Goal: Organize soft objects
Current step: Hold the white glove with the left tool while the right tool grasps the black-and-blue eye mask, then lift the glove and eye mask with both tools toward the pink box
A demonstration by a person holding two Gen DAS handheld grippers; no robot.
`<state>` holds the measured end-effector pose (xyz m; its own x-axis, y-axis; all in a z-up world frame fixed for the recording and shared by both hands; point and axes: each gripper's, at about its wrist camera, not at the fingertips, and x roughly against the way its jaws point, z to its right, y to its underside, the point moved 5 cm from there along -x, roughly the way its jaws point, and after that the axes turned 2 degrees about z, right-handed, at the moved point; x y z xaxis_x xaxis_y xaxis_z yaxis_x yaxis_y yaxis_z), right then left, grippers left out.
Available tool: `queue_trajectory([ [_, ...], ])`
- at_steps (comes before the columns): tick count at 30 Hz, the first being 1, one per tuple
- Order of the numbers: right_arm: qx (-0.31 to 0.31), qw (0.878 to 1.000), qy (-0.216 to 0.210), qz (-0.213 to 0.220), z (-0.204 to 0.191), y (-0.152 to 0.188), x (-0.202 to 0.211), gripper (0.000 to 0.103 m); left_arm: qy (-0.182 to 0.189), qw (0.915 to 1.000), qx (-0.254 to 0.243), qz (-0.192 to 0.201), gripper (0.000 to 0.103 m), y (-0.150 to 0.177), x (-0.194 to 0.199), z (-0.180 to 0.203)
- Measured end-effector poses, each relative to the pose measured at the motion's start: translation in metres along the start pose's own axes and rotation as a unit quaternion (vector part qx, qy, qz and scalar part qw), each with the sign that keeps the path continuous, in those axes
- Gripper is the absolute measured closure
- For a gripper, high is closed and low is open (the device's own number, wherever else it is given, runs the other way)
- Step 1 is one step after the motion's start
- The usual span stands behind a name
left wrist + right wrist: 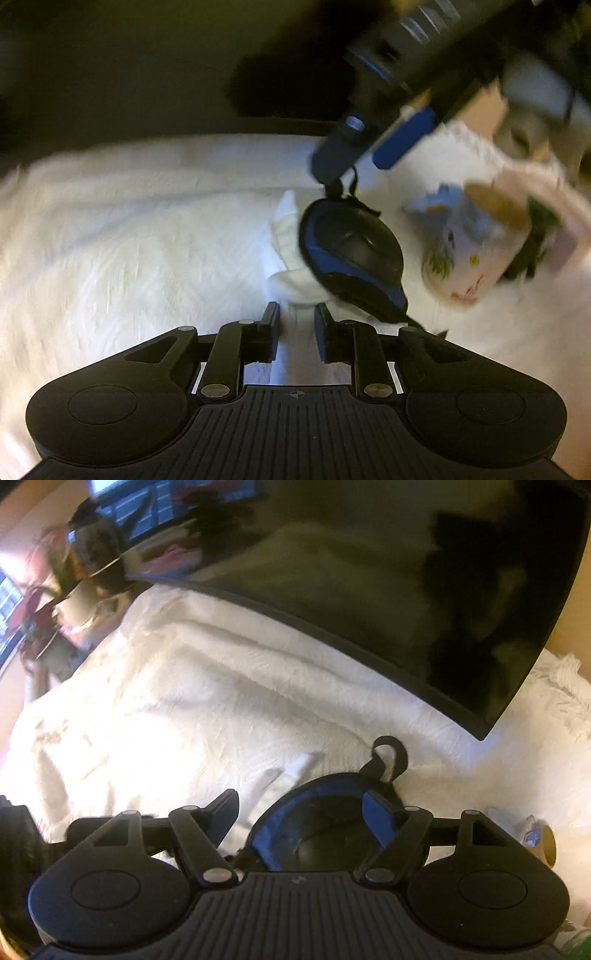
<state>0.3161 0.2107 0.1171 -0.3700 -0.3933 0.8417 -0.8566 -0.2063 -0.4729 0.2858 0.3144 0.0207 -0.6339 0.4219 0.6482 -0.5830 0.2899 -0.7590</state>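
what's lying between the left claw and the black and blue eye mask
A folded white cloth. In the left wrist view it runs from between the left claw fingers up under the edge of the black and blue eye mask, all on the white blanket.

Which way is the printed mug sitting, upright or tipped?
Tipped: the mug lies on its side on the white blanket, mouth facing right.

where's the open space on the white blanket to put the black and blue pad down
Free: the wide stretch of white blanket left of the white cloth, up to the dark panel. Crowded: the right side, where the black and blue pad, printed roll and right gripper cluster.
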Motion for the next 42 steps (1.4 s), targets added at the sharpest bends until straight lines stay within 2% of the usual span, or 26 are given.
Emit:
queue_trajectory([
  [4, -0.016, 1.000, 0.001, -0.016, 0.003, 0.008, -0.004, 0.028, -0.005, 0.9993, -0.036, 0.001, 0.082, -0.004, -0.005, 0.016],
  [8, -0.062, 0.997, 0.010, -0.047, 0.018, 0.012, -0.015, 0.028, 0.019, 0.9978, -0.064, -0.004, 0.062, -0.002, -0.008, 0.026],
  [11, -0.078, 0.995, 0.021, -0.066, 0.021, 0.013, -0.035, 0.028, 0.008, 0.9965, -0.083, 0.002, 0.062, 0.002, -0.010, 0.029],
  [14, -0.073, 0.992, 0.055, -0.084, 0.027, 0.010, -0.055, 0.028, 0.000, 0.9974, -0.072, 0.005, 0.061, 0.004, -0.011, 0.029],
  [20, -0.117, 0.984, 0.045, -0.126, 0.034, 0.004, -0.075, 0.022, -0.006, 0.9980, -0.052, 0.034, 0.061, 0.012, -0.012, 0.029],
  [21, -0.120, 0.983, 0.045, -0.128, 0.033, 0.003, -0.075, 0.022, -0.004, 0.9980, -0.051, 0.036, 0.062, 0.012, -0.012, 0.028],
  [22, -0.129, 0.982, 0.035, -0.129, 0.030, 0.003, -0.073, 0.022, -0.005, 0.9982, -0.045, 0.040, 0.072, 0.012, -0.010, 0.024],
  [23, -0.132, 0.983, 0.024, -0.128, 0.025, 0.003, -0.071, 0.022, -0.011, 0.9983, -0.037, 0.044, 0.085, 0.012, -0.009, 0.021],
  [24, -0.127, 0.984, 0.010, -0.124, 0.018, 0.001, -0.068, 0.022, -0.018, 0.9986, -0.022, 0.045, 0.088, 0.012, -0.007, 0.014],
  [26, -0.102, 0.989, -0.012, -0.109, 0.002, -0.002, -0.062, 0.021, -0.040, 0.9980, 0.008, 0.049, 0.088, 0.011, -0.002, -0.002],
  [29, -0.050, 0.997, -0.032, -0.053, -0.017, -0.010, -0.047, 0.022, -0.071, 0.9954, 0.033, 0.055, 0.088, 0.012, 0.003, -0.022],
  [31, -0.024, 0.999, -0.024, -0.019, -0.024, -0.011, -0.037, 0.022, -0.076, 0.9939, 0.055, 0.058, 0.088, 0.012, 0.005, -0.034],
  [35, -0.010, 0.999, 0.038, 0.032, -0.022, 0.002, -0.026, 0.022, -0.075, 0.9924, 0.077, 0.059, 0.088, 0.015, 0.007, -0.043],
  [40, -0.037, 0.997, 0.074, 0.001, -0.013, 0.029, -0.046, 0.022, -0.078, 0.9899, 0.102, 0.061, 0.088, 0.017, 0.009, -0.050],
  [42, -0.058, 0.996, 0.073, -0.014, -0.009, 0.034, -0.054, 0.022, -0.073, 0.9891, 0.113, 0.060, 0.088, 0.018, 0.008, -0.052],
])
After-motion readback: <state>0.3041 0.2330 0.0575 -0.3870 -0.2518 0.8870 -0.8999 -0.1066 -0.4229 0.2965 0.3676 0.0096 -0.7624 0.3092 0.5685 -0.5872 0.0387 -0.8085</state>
